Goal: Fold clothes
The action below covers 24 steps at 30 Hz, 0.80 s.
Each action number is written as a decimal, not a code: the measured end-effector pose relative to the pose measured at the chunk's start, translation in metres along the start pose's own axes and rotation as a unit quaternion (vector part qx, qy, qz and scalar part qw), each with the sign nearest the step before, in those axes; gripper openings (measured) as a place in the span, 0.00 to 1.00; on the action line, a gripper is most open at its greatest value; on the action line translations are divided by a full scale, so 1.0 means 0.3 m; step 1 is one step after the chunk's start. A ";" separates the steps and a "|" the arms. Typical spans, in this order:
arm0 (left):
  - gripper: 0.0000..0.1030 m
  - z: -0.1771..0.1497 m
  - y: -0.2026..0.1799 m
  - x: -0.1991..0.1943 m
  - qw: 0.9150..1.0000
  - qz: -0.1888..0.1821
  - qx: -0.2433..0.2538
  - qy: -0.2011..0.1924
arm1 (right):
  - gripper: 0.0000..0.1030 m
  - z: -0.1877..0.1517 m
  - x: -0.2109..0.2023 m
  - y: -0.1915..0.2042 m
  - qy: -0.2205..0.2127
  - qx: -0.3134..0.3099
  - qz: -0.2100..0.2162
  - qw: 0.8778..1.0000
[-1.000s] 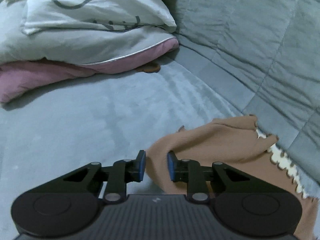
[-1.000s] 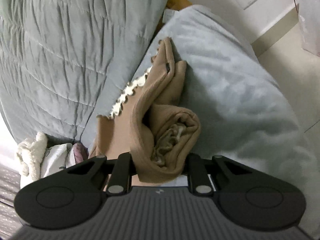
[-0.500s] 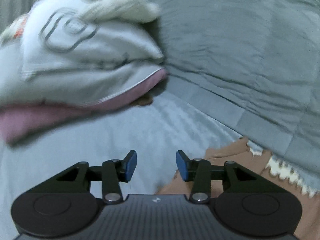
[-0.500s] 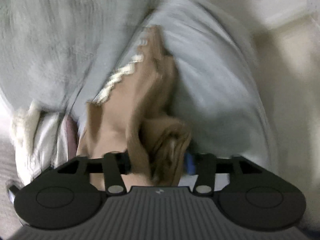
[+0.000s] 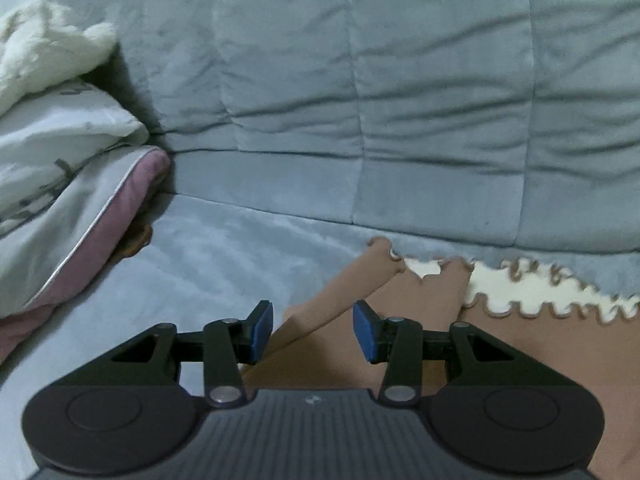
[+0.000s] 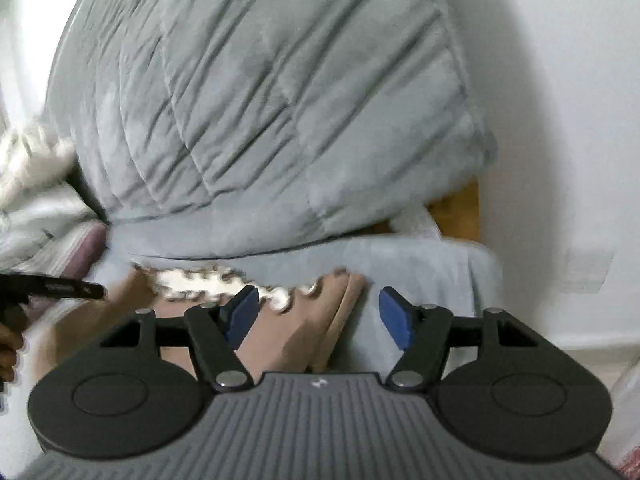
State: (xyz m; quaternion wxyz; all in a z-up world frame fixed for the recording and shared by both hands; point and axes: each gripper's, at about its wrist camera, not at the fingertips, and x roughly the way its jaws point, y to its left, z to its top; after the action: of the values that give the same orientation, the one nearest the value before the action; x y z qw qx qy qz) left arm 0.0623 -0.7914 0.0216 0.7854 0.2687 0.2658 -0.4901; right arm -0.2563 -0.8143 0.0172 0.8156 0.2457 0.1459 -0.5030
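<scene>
Both grippers free above the tan garment, ready to take new corners for the next fold

The left gripper has its jaws spread wide with nothing between the blue pads; the right gripper is likewise gaping and grips nothing; the tan garment with its cream scalloped trim lies on the grey sofa seat, just in front of the quilted backrest and well apart from the pile of bedding at the left end; to fold it well, I judge each gripper should come down on an outer edge of the cloth, pinch a single clean layer, not the bunched folds at the right, then lift evenly so the trim edge stays straight; the right view is blurred, so the lie of the layers there is uncertain.
</scene>
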 end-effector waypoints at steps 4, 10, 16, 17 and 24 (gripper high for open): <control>0.27 -0.001 -0.039 0.083 0.999 0.014 0.039 0.027 | 0.17 -0.037 0.082 0.037 0.043 -0.029 -0.003 0.999; 0.06 0.033 -0.008 0.115 0.998 0.056 -0.015 0.014 | 0.08 -0.005 0.076 0.004 0.025 0.032 -0.015 0.999; 0.07 0.054 0.067 0.131 0.990 0.045 -0.130 -0.016 | 0.08 0.020 0.063 -0.128 0.013 0.182 0.004 0.983; 0.06 0.047 0.085 0.139 0.986 0.044 -0.163 -0.015 | 0.09 0.013 0.074 -0.138 0.017 0.195 0.004 0.981; 0.09 -0.015 0.206 0.122 0.964 0.084 -0.252 -0.008 | 0.13 0.019 0.042 -0.158 -0.013 0.224 -0.018 0.974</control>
State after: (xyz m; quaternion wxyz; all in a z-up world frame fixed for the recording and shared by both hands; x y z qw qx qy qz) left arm 0.1320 -0.7882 0.0034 0.8684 0.0799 0.3505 -0.3416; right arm -0.2930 -0.8444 0.0038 0.7327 0.4129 0.0230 -0.5404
